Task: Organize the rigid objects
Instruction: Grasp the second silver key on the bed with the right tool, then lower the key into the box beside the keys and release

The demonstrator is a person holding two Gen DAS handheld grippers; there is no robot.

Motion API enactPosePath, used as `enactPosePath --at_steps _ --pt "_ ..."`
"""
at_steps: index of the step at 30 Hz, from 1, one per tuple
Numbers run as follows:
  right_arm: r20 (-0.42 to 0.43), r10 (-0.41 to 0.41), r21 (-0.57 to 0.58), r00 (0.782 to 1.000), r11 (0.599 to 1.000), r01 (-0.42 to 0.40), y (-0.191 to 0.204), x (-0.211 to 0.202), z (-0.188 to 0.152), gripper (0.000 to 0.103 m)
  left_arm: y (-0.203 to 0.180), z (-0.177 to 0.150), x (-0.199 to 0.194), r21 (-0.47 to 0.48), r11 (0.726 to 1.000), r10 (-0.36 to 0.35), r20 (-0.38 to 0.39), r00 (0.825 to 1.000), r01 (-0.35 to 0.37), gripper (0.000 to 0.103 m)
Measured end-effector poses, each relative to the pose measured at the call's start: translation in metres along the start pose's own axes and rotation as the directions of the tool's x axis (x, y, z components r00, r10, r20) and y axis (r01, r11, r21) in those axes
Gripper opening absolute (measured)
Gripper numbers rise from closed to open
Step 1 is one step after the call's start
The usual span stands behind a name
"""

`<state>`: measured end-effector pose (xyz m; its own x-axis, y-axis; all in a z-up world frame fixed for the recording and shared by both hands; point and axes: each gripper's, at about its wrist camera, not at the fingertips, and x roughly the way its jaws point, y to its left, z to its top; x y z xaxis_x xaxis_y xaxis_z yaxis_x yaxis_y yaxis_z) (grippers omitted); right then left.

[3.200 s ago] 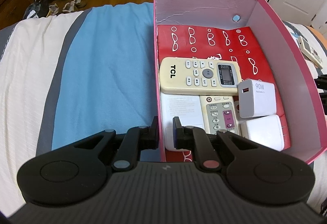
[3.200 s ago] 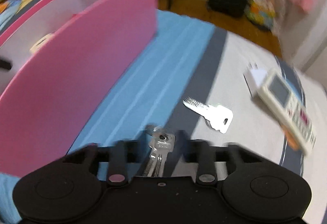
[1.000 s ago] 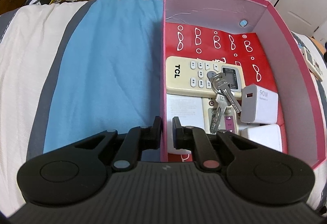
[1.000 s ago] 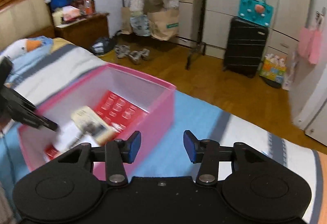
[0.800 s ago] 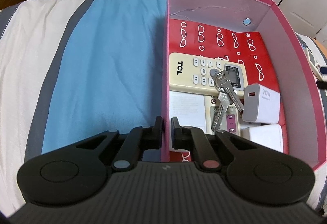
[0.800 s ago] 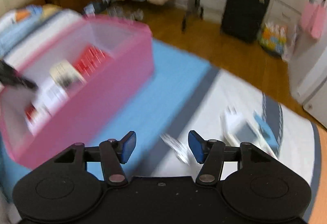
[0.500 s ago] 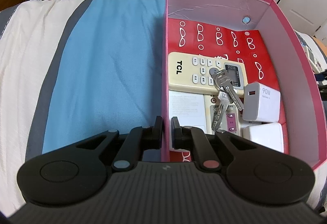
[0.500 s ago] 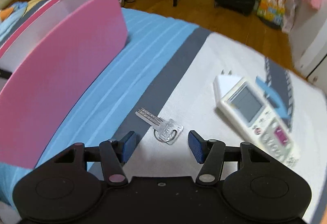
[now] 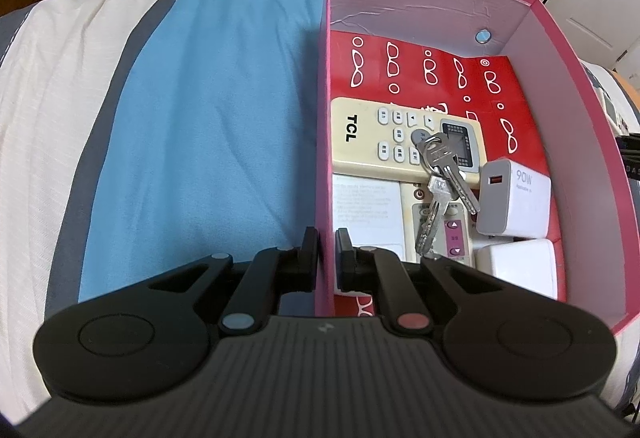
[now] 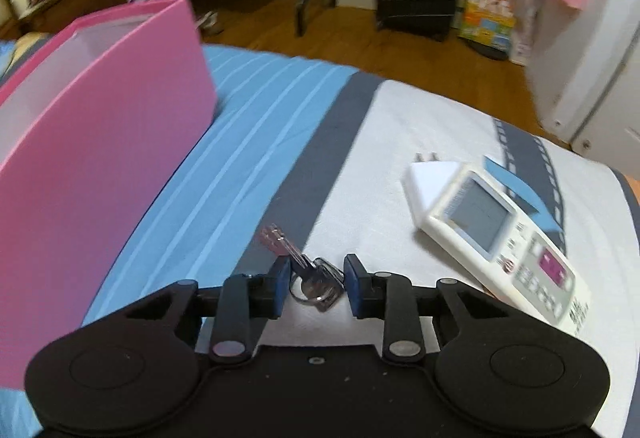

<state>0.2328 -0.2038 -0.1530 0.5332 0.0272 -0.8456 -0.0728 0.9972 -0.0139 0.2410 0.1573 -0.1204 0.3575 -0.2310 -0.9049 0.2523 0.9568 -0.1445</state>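
Key pickup beside the box

Left tongs [image 9: 327, 252] pinched the box [image 9: 560, 50] wall; right tongs [image 10: 316, 284], closing, straddled a key [image 10: 310, 278] outside it. Remotes, chargers, keys [image 9: 438, 190] lay inside; a remote [image 10: 516, 242] and charger [image 10: 430, 176] remained outside.

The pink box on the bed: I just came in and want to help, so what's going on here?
A person is tidying small items into the pink cardboard box. The left gripper is shut on its near wall, steadying it. Inside lie a cream TCL remote, a silver key bunch and a white 90W charger. The right gripper has just been closing around a single silver key on the bedspread, pads not yet touching.
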Motion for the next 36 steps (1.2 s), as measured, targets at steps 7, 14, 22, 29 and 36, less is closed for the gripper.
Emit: enactPosePath --at_steps 7,14,22,29,36 --pt "0.049 -0.015 0.028 0.999 1.0 0.014 0.001 -0.022 -0.006 0.012 0.0 -0.001 -0.002 -0.002 1.0 0.0 0.004 1.0 0.0 0.008" --pt "0.135 -0.003 0.068 0.991 0.998 -0.006 0.007 -0.051 -0.001 0.012 -0.001 -0.002 -0.004 0.002 1.0 0.004 0.009 1.0 -0.005 0.008" --pt "0.284 0.15 0.043 0.947 0.985 -0.169 0.036 -0.111 0.029 0.012 0.0 -0.003 -0.007 -0.01 1.0 0.002 0.017 1.0 -0.002 0.008" --pt "0.216 0.304 -0.033 0.928 0.952 -0.304 0.088 -0.11 0.05 0.012 0.004 -0.002 -0.007 -0.016 1.0 -0.012 0.012 1.0 0.012 0.008" --pt "0.074 0.283 -0.23 0.956 0.938 -0.26 0.148 -0.069 0.079 0.012 0.005 -0.002 -0.005 -0.019 1.0 -0.019 0.012 1.0 0.019 0.008"
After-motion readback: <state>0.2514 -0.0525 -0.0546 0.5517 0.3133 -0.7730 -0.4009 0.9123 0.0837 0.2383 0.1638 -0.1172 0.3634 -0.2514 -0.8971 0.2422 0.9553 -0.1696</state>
